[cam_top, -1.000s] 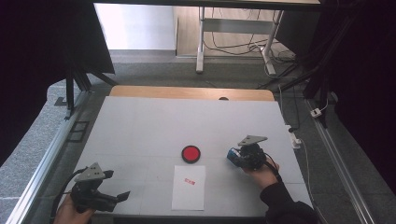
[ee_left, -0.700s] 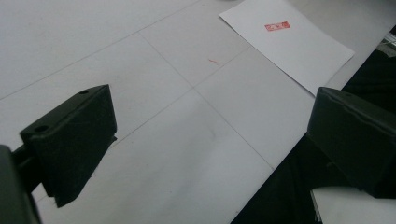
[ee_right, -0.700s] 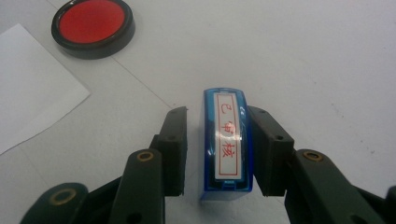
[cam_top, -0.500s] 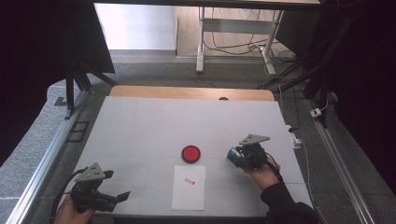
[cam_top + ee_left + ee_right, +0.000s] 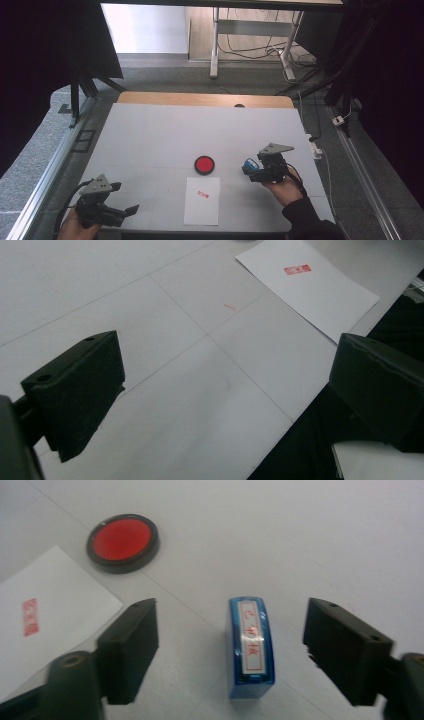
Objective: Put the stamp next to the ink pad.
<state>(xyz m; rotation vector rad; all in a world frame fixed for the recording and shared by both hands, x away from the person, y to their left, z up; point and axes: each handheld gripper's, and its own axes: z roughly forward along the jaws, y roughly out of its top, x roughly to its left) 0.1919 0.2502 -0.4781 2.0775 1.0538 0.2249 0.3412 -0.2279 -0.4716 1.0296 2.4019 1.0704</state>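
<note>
Right gripper (image 5: 230, 650): jaws have just been opening, now apart, clear of the stamp (image 5: 251, 647), which stands free on the counter (image 5: 310, 535) between them; looks like a set-down after use. Ink pad (image 5: 122, 541) at 11 o'clock from the stamp, paper (image 5: 45, 630) with red mark (image 5: 30, 616) at 9. Left gripper (image 5: 225, 405): jaws apart, empty, parked near the counter's edge
</note>
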